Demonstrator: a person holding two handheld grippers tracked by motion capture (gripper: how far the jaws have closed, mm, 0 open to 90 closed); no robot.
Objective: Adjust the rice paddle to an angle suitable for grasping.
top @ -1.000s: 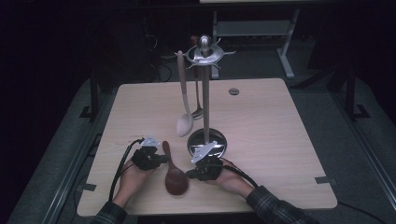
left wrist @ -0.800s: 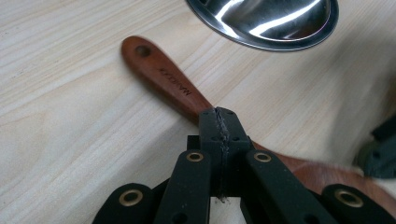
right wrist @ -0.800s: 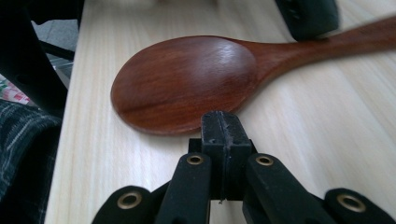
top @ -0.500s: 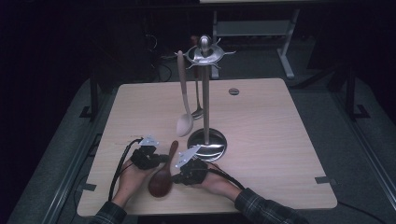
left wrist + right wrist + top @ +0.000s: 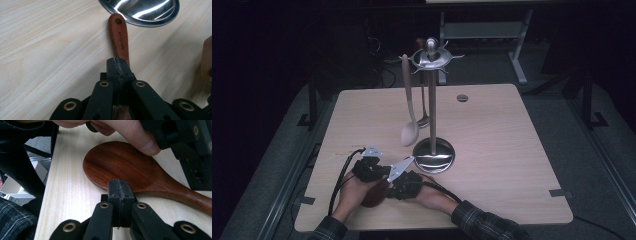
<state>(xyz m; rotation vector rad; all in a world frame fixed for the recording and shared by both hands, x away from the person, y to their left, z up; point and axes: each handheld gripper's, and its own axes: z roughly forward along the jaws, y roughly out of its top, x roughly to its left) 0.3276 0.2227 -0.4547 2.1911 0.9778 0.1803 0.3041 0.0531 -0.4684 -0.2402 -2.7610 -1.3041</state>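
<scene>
The right gripper point(image 5: 393, 186) has slid left to the wooden spoon's point(image 5: 120, 167) bowl, beside the left gripper point(image 5: 366, 171) — both fingers pressed together, pinching nothing, so lifting is not ready.

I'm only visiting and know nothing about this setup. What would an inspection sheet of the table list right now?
Surface: pale wooden table, round hole near its far edge.
Job's things: dark wooden spoon lying flat, its handle end beside the stand's base.
Clutter: metal utensil stand with a pale spoon and a metal spoon hanging from it.
Grippers: left gripper with jaws shut over the spoon's handle; right gripper with jaws shut at the bowl's edge.
Cables: black cables trailing from both grippers.
Surroundings: dark room, grey floor, metal frame behind.
</scene>
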